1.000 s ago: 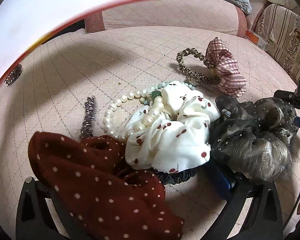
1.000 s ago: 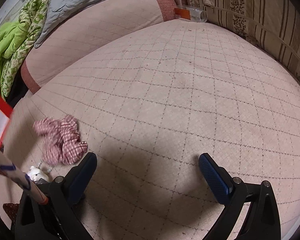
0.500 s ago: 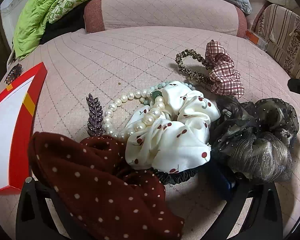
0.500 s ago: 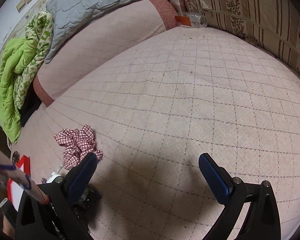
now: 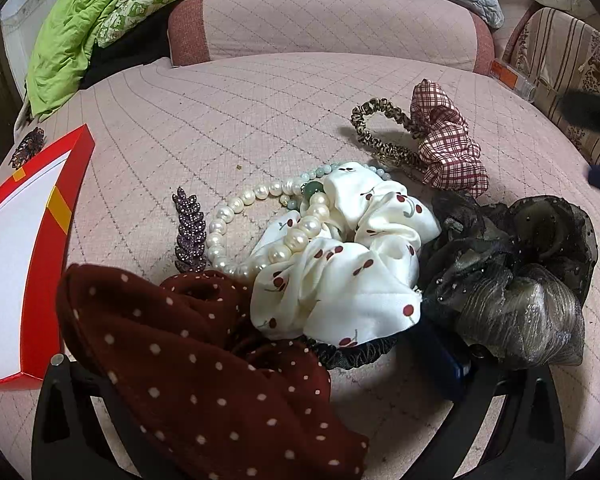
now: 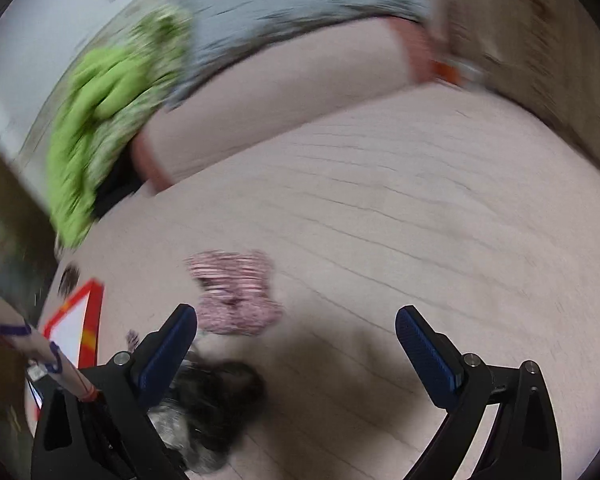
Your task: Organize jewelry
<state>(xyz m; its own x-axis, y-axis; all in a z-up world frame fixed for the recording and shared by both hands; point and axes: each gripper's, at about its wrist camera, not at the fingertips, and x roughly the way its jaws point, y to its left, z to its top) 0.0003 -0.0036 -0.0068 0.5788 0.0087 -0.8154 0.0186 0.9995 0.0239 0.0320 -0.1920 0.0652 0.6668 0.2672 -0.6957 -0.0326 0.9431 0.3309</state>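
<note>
On the quilted cushion (image 5: 260, 120), our right gripper (image 6: 296, 344), jaws wide and empty, may snag the pearl necklace (image 5: 236, 216) tangled with the cherry scrunchie (image 5: 340, 256), while we cannot tell the left gripper's (image 5: 260, 368) state.

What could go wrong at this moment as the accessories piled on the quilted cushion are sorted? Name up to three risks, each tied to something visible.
1. The pearl necklace lies looped under and over the white cherry scrunchie, so lifting either probably drags the other.
2. The dark red dotted scrunchie drapes over the left gripper, hiding one finger, so a grab may catch it.
3. The right wrist view is blurred; the open right gripper may be aimed poorly.
</note>
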